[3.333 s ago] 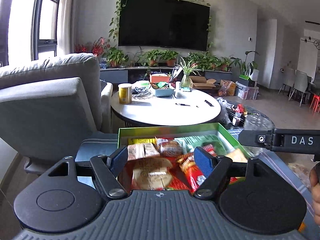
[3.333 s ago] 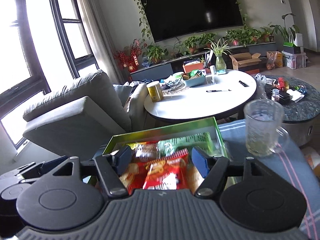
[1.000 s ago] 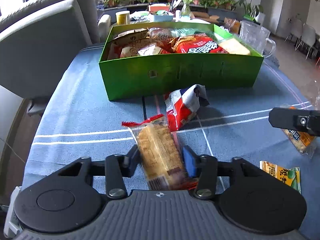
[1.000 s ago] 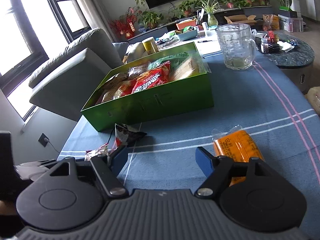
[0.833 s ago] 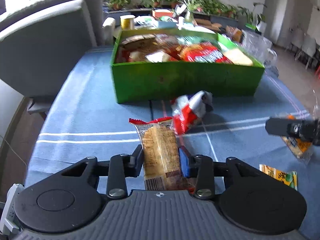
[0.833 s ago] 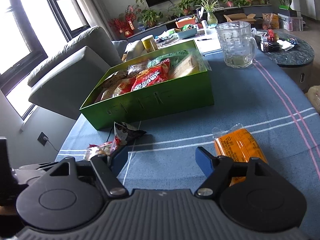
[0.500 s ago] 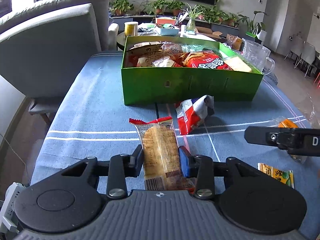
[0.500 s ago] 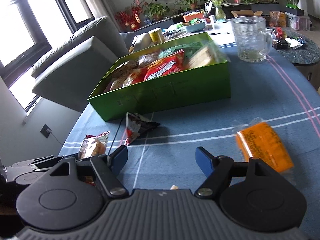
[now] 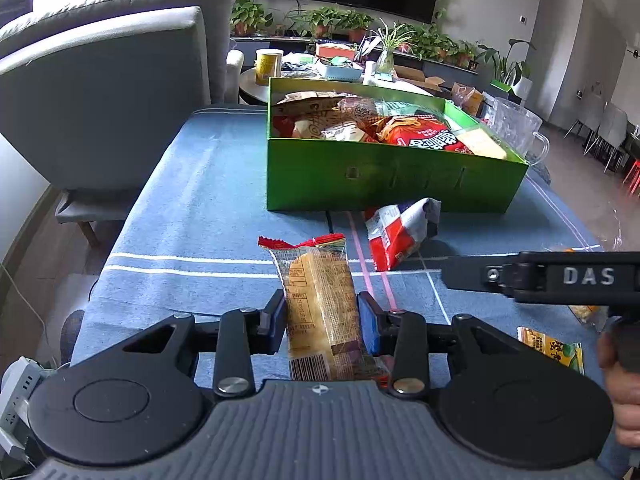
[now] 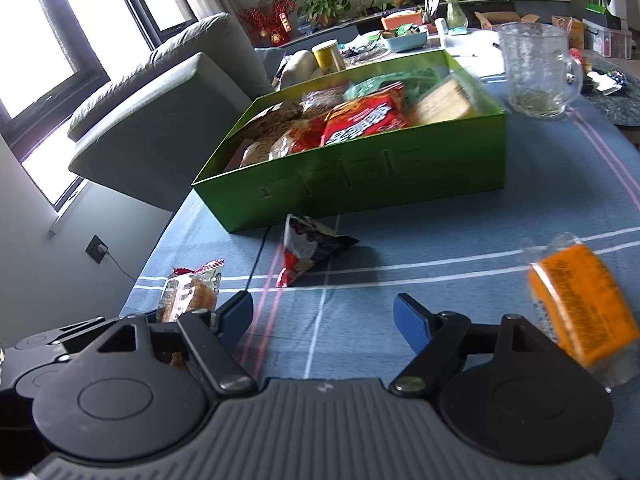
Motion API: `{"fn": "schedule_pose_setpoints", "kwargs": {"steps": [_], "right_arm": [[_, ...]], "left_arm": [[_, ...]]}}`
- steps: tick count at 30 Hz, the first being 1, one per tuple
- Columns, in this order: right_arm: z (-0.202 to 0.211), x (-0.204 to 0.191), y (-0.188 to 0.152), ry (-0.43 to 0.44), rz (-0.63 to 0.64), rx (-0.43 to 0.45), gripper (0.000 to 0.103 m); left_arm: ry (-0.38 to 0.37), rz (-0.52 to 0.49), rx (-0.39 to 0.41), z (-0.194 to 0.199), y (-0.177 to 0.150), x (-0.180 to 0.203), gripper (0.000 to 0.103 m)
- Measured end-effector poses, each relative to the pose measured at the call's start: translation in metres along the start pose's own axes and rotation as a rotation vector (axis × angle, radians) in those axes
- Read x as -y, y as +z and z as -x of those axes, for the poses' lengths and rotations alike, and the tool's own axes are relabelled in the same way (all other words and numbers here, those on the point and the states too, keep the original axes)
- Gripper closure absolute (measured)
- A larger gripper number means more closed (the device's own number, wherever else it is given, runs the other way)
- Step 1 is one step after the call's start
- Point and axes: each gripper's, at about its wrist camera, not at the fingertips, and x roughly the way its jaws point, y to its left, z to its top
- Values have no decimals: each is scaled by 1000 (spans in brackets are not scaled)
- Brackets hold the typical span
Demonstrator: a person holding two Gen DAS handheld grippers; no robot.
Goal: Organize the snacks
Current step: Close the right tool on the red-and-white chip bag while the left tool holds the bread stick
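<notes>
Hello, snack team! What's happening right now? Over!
Left gripper shut on cake packet. Right gripper opening, empty. Green box ahead; red-white packet lies before it.

The orange snack pack at 3 o'clock is motion-blurred, label unreadable. The bread packet has its lower end hidden behind the left claw body.

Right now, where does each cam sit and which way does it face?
Left wrist: rides the left tongs, angled down over the blue tablecloth toward the green box; own pads shut on a cake packet; the right tool's arm and a hand show at right.
Right wrist: rides the right tongs, jaws opening, nothing between; faces the same box; orange packet at right, left tool at lower left.
Shared: box, cake packet, red-white bag, glass mug.
</notes>
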Motion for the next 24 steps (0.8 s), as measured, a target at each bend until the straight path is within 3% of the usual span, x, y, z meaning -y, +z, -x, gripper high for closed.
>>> {"fn": "schedule_pose_setpoints", "kwargs": {"steps": [11, 16, 24], "right_arm": [[-27, -18, 9, -14, 14, -17, 41], [-40, -23, 16, -29, -6, -14, 32], [-67, -36, 26, -69, -6, -40, 32]], "left_arm": [[-11, 23, 6, 2, -2, -18, 68], [-20, 35, 11, 0, -1, -25, 68], [-14, 66, 19, -2, -1, -38, 68]]}}
